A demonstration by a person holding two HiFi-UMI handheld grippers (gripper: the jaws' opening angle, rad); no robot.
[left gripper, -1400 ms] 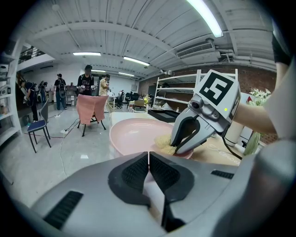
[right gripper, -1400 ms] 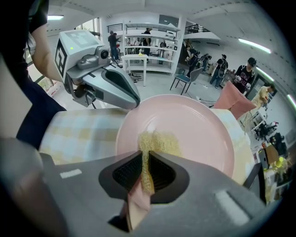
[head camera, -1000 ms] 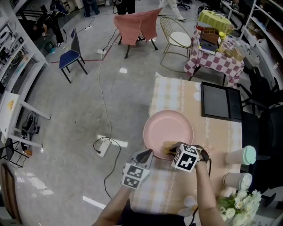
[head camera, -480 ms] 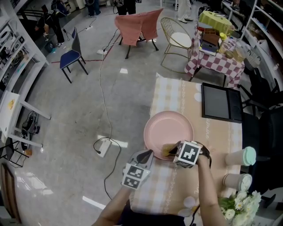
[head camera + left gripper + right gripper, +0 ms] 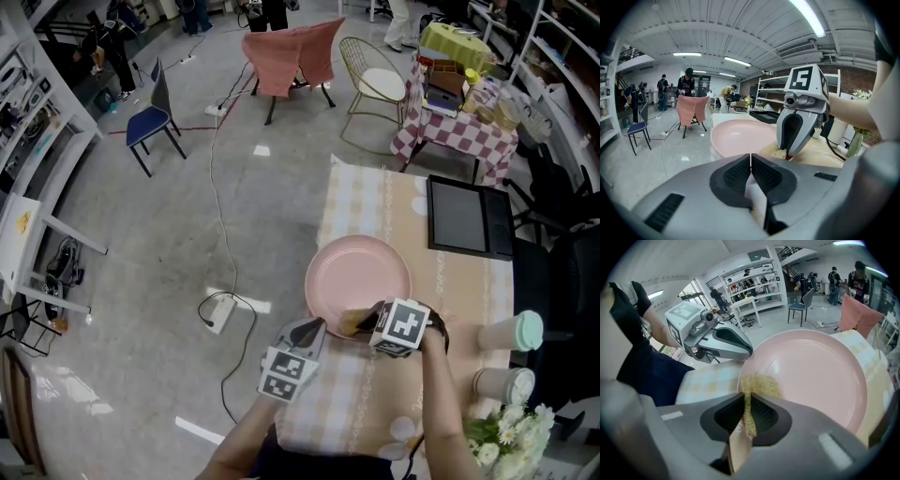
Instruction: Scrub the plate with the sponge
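A pink plate lies on the checked tablecloth near the table's left edge. My right gripper is shut on a thin yellow sponge, which rests on the plate's near rim. In the right gripper view the sponge spreads over the plate ahead of the right gripper. My left gripper is shut, its tips at the plate's near-left rim. In the left gripper view the left gripper shows nothing clearly between its pads, with the plate just beyond.
A black tablet lies at the table's far right. Two lidded cups and white flowers stand to the right of my right arm. Left of the table is open floor with a power strip and cable.
The right gripper has shifted a little to the right and turned slightly, with the sponge still on the plate's near rim. The left gripper and the plate have not moved.
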